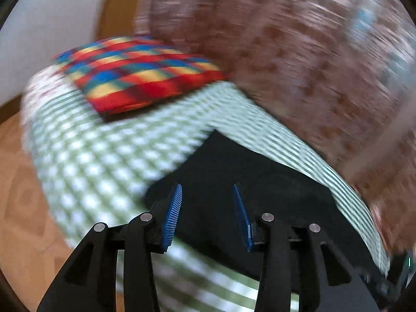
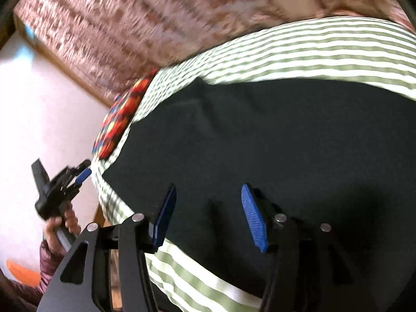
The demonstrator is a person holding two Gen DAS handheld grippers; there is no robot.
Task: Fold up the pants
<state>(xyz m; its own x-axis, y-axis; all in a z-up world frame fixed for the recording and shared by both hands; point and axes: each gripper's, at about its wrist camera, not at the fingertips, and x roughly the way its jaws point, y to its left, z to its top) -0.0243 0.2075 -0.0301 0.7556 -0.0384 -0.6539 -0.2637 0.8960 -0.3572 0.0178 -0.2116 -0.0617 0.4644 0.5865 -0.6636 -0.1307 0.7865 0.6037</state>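
Black pants (image 1: 241, 179) lie flat on a green-and-white checked bed cover (image 1: 104, 161). My left gripper (image 1: 208, 200) is open and empty, held over the pants' near left edge. In the right wrist view the pants (image 2: 273, 143) fill the middle of the frame on the striped cover (image 2: 299, 52). My right gripper (image 2: 208, 202) is open and empty just above the pants' near edge. The left gripper (image 2: 78, 179) also shows there at the left, off the bed's edge, held in a hand. Both views are motion-blurred.
A red, blue and yellow plaid cushion (image 1: 140, 72) lies on the bed beyond the pants, and shows edge-on in the right wrist view (image 2: 122, 119). A reddish patterned blanket (image 1: 299, 52) bounds the far side. Wooden floor (image 1: 23, 195) lies left of the bed.
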